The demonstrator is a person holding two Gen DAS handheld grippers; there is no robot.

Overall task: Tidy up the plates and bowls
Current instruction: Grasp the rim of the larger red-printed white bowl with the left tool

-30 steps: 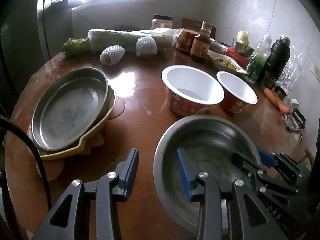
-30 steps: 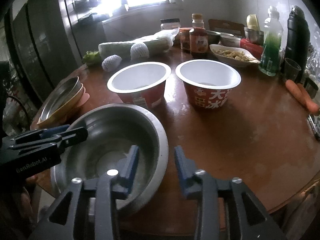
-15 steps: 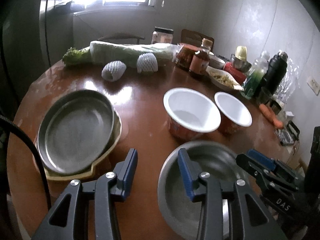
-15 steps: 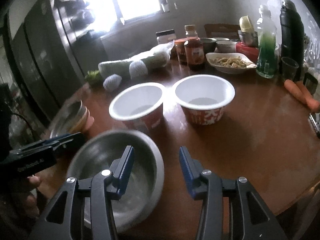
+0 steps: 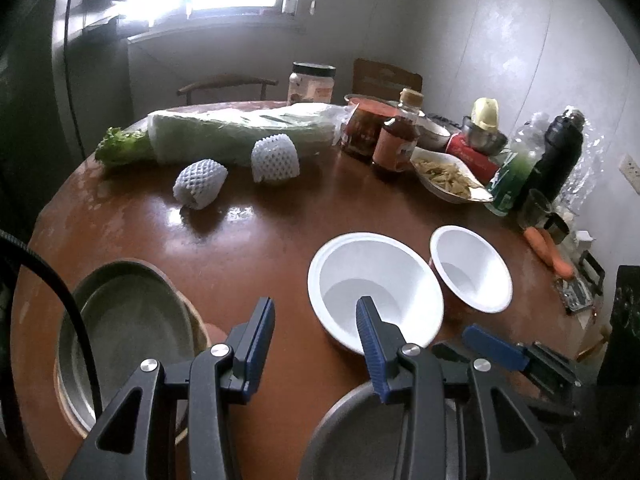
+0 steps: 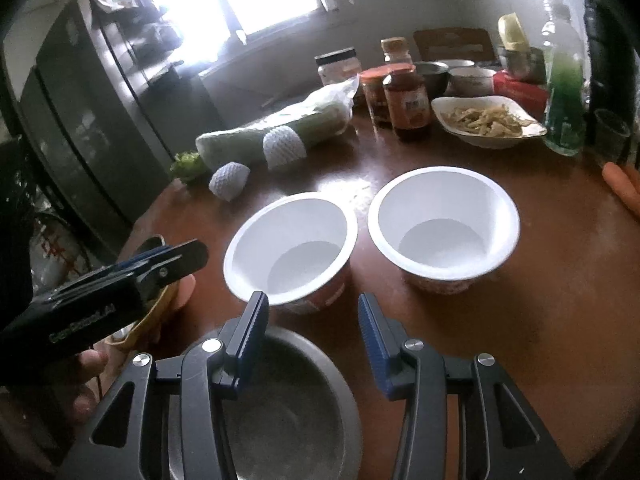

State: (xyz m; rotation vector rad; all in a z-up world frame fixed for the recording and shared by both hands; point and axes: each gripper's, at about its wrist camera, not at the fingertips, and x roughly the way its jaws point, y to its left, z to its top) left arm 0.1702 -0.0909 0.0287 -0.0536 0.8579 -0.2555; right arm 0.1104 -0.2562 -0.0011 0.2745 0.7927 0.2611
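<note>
Steel bowl sits at lower centre of the right view, on the tabletop. Rigid, light, slippery; take it by the rim. Left gripper and right gripper fingers are released, grasping nothing. 2 paper bowls stand beyond.

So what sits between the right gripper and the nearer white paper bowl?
Nothing but the far rim of the steel bowl below the right gripper, then bare table up to the white paper bowl; the right wrist view shows it.
</note>
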